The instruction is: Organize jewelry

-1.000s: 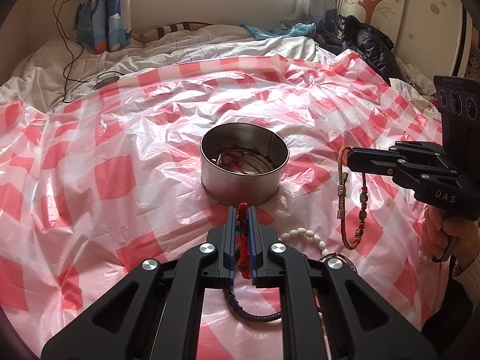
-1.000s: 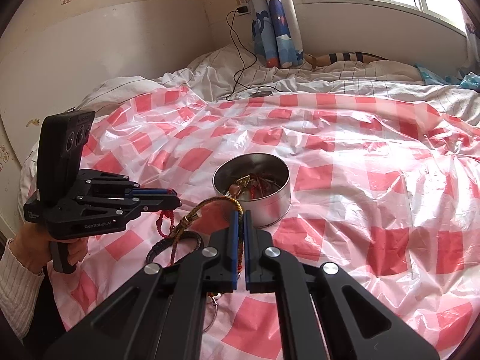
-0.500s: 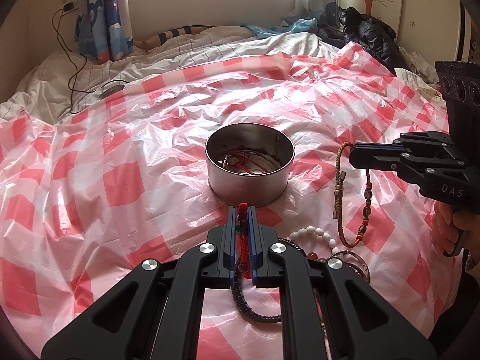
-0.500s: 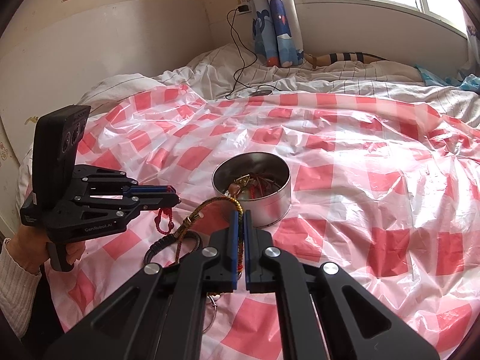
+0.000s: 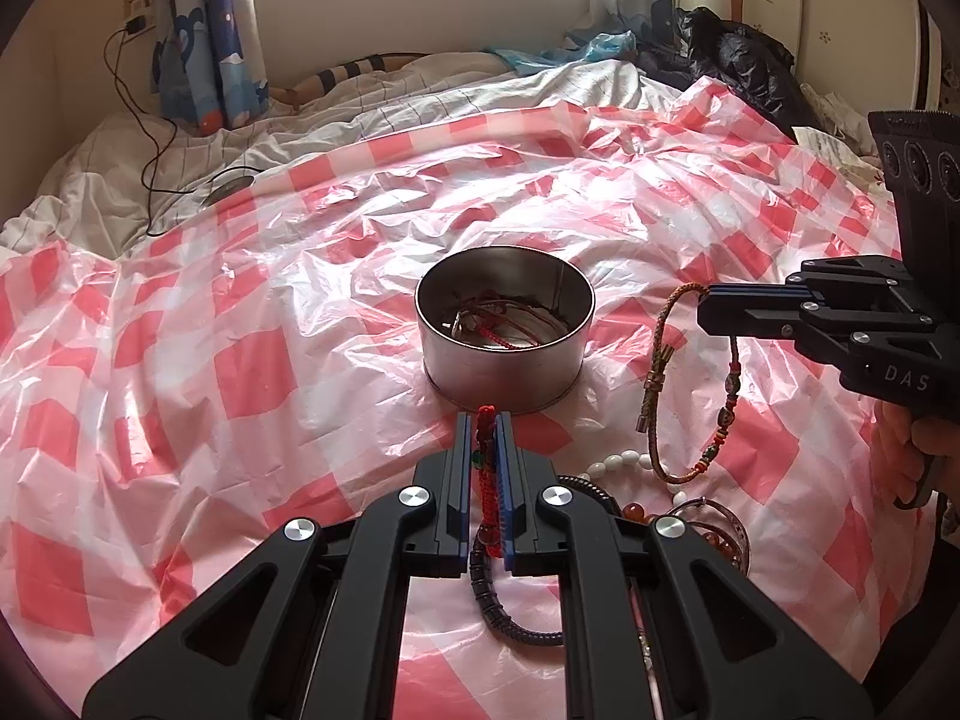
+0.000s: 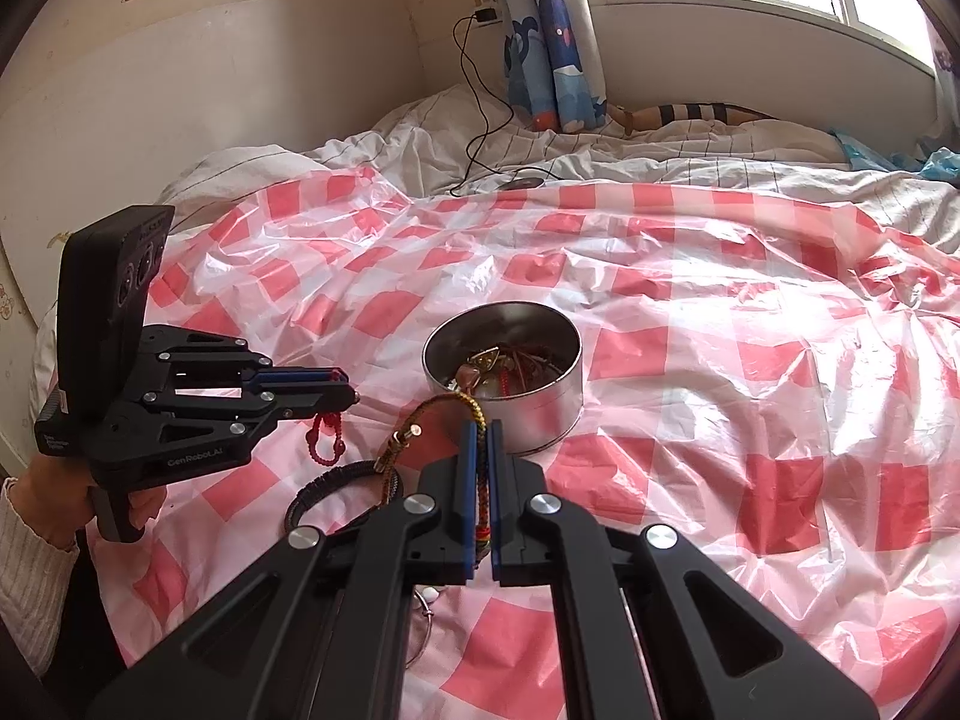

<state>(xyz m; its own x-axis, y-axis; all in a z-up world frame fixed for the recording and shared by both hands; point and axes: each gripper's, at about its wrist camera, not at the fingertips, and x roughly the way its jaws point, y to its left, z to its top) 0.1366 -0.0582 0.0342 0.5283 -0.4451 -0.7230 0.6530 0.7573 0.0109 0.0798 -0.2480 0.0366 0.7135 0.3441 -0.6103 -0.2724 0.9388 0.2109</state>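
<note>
A round metal tin point(image 5: 506, 329) holding several pieces of jewelry stands on the red-checked plastic sheet point(image 5: 252, 360); it also shows in the right wrist view point(image 6: 504, 375). My left gripper point(image 5: 485, 420) is shut on a red cord bracelet point(image 5: 487, 480), held above the sheet just short of the tin; from the right wrist view the cord point(image 6: 324, 438) hangs below the left gripper point(image 6: 348, 396). My right gripper point(image 6: 480, 429) is shut on a brown braided bracelet point(image 6: 420, 420), which dangles right of the tin point(image 5: 660, 360) from the right gripper point(image 5: 708, 306).
A black cord bracelet point(image 6: 336, 486), white beads point(image 5: 612, 465), amber beads and a metal ring point(image 5: 714, 522) lie on the sheet near me. Rumpled bedding, a charger cable point(image 5: 150, 180), curtains and a wall lie beyond the sheet.
Both grippers have risen a little with their bracelets and drawn slightly closer to the tin. The red cord now hangs clear of the sheet.
</note>
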